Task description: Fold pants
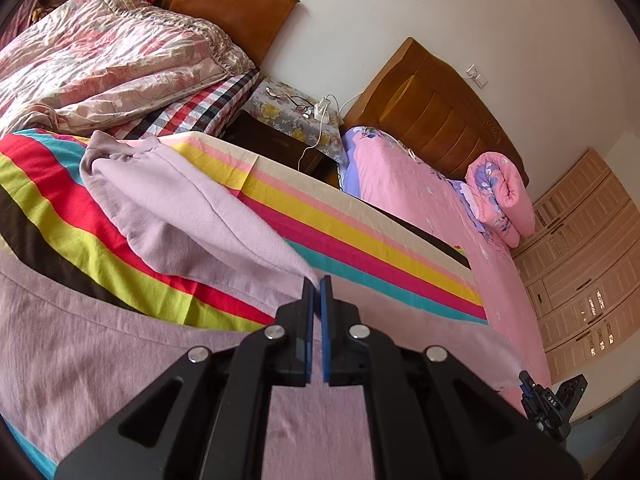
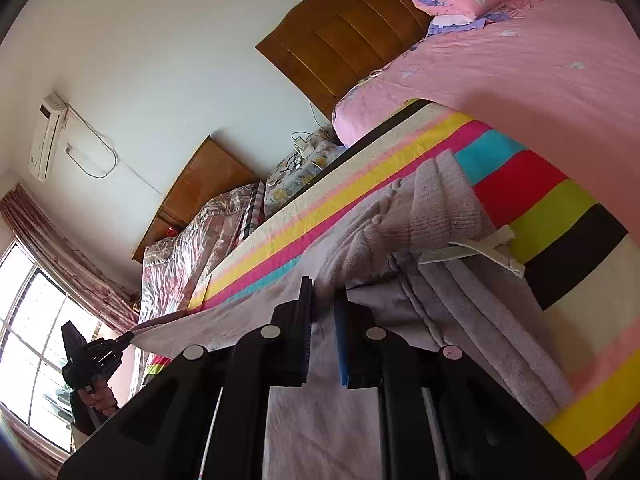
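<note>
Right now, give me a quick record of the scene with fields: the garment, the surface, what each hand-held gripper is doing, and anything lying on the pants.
garment: lilac pants, partly lifted off the bed
surface: striped sheet in bright colour bands
left hand-held gripper: shut on a pulled-up edge of the pants
right hand-held gripper: fingers around the fabric near the waistband, with a gap between the pads; grip unclear
on the pants: white clothes hanger, by the ribbed waistband
beyond: pink bed with a rolled quilt

Striped sheet (image 1: 360, 216) bare right of pants (image 1: 180, 208); crumpled quilt (image 1: 112, 52) blocks far end.
</note>
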